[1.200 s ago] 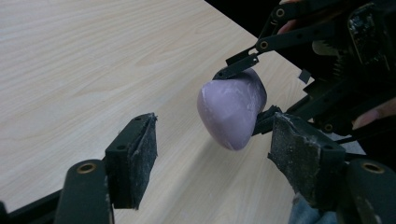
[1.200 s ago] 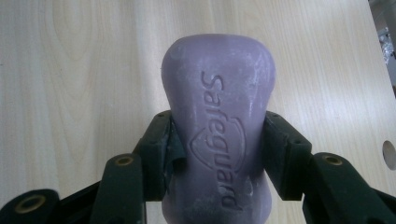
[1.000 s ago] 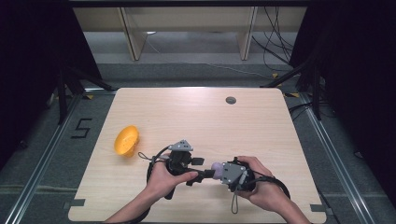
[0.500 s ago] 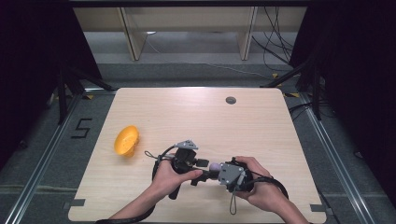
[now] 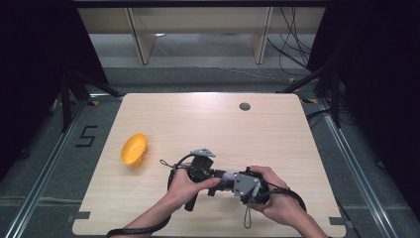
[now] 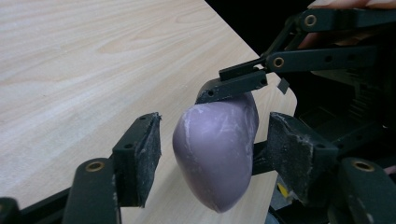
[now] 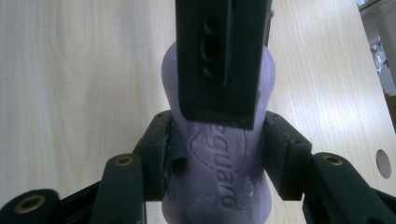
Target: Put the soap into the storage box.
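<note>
A pale wooden table (image 5: 208,124) is seen, an orange bowl-like thing (image 5: 133,148) tipped near its left edge. Near the front edge, a purple soap bar (image 7: 219,186) is clamped by the right gripper (image 7: 217,156) — the left gripper (image 6: 215,154) is spread open around its free end, pads apart from it.

The high view looks down and forward over my table (image 5: 277,134). Both gripper views sit close, sharing the purple soap (image 6: 219,149) between my jaws.

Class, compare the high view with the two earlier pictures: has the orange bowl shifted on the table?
No. The orange bowl lies at the same spot near the table's left edge, no nearer the small dark hole.
</note>
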Motion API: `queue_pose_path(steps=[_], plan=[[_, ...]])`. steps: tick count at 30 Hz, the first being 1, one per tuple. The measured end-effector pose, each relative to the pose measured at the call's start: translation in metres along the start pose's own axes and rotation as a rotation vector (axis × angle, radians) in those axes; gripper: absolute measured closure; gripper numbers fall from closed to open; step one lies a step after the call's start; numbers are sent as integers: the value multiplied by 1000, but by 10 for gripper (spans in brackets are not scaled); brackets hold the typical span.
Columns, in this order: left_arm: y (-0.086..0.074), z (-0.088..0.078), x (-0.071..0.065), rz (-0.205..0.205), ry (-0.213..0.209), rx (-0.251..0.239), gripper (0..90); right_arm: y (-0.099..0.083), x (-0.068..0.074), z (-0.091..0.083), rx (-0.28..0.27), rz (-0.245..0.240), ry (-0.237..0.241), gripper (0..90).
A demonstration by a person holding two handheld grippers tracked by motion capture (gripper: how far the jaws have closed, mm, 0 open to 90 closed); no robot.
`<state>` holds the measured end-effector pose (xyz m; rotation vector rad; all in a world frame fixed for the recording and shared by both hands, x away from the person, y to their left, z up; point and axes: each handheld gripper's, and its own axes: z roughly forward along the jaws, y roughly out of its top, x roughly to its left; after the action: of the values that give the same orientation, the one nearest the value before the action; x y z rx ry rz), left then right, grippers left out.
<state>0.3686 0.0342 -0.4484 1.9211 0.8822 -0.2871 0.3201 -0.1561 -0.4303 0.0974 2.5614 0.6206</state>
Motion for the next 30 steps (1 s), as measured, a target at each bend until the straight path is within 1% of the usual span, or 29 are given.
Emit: queue_pose_path(steps=[1, 2, 3, 4, 5, 6, 7, 8, 10, 11, 12, 13, 14, 15, 16, 17, 18, 19, 20, 21, 22, 23, 24, 25, 26, 27, 28, 30], plan=[[0, 2, 2, -14, -33, 1, 359, 0, 0, 0, -1, -2, 0, 500], [0, 2, 1, -27, -24, -2, 367, 1, -1, 1, -16, -34, 5, 500], [1, 3, 2, -31, -37, 1, 378, 1, -2, 1, -21, -39, 5, 500], [0, 6, 2, -58, -38, -18, 383, 1, -2, 1, -17, -33, 4, 500], [0, 6, 2, -58, -38, -18, 391, 1, -2, 1, -17, -33, 4, 500], [1, 5, 2, -55, -30, 4, 391, 0, 0, 0, -4, -3, 1, 500], [1, 6, 1, -66, -36, 1, 398, 0, 0, 0, -4, -2, 3, 500], [1, 7, 1, -66, -44, 2, 408, 1, 1, -1, -1, 8, 7, 500], [1, 8, 3, -64, -39, 6, 427, 1, 1, -1, -2, 7, 6, 500], [0, 9, 3, -76, -50, 0, 438, 1, 0, -1, -5, 2, 7, 500], [0, 9, 3, -76, -50, 0, 446, 1, 0, -1, -5, 2, 7, 500], [1, 9, 4, -75, -68, 1, 446, 1, 0, -1, -8, -6, 8, 500], [1, 9, 4, -79, -53, 3, 460, 1, -2, -1, -25, -46, -4, 500], [1, 8, 4, -80, -55, 2, 467, 0, 0, -2, -11, -13, -7, 500], [2, 8, 4, -83, -57, 1, 477, 0, 0, -3, -8, 0, -1, 500], [2, 8, 4, -83, -57, 1, 481, 0, 0, -3, -8, 0, -1, 500], [2, 9, 3, -101, -67, -1, 482, 1, 0, -3, -13, -11, -10, 500], [2, 9, 3, -101, -67, -1, 483, 1, 0, -3, -12, -11, -14, 500], [2, 9, 5, -102, -84, 1, 485, 1, 0, -3, -12, -9, -10, 500], [2, 9, 4, -107, -74, 0, 486, 1, 1, -3, -14, -7, -11, 500], [2, 9, 4, -123, -74, 2, 488, 1, 1, -3, -13, -6, -12, 500], [2, 9, 5, -126, -79, 8, 490, 1, 1, -4, -12, -3, -11, 500], [2, 9, 6, -129, -97, 13, 493, 1, 1, -4, -11, -1, -9, 500], [2, 9, 6, -129, -97, 13, 502, 1, 1, -4, -11, -1, -9, 500], [2, 9, 5, -135, -82, 6, 502, 1, 1, -3, -12, -2, -9, 500], [2, 8, 5, -139, -86, 3, 525, 1, 1, -3, -14, -5, -4, 500], [2, 7, 4, -162, -94, 6, 559, 0, 1, -3, -13, -7, -4, 501], [2, 7, 4, -159, -97, 12, 566, 0, 1, -3, -16, -10, -8, 501]])
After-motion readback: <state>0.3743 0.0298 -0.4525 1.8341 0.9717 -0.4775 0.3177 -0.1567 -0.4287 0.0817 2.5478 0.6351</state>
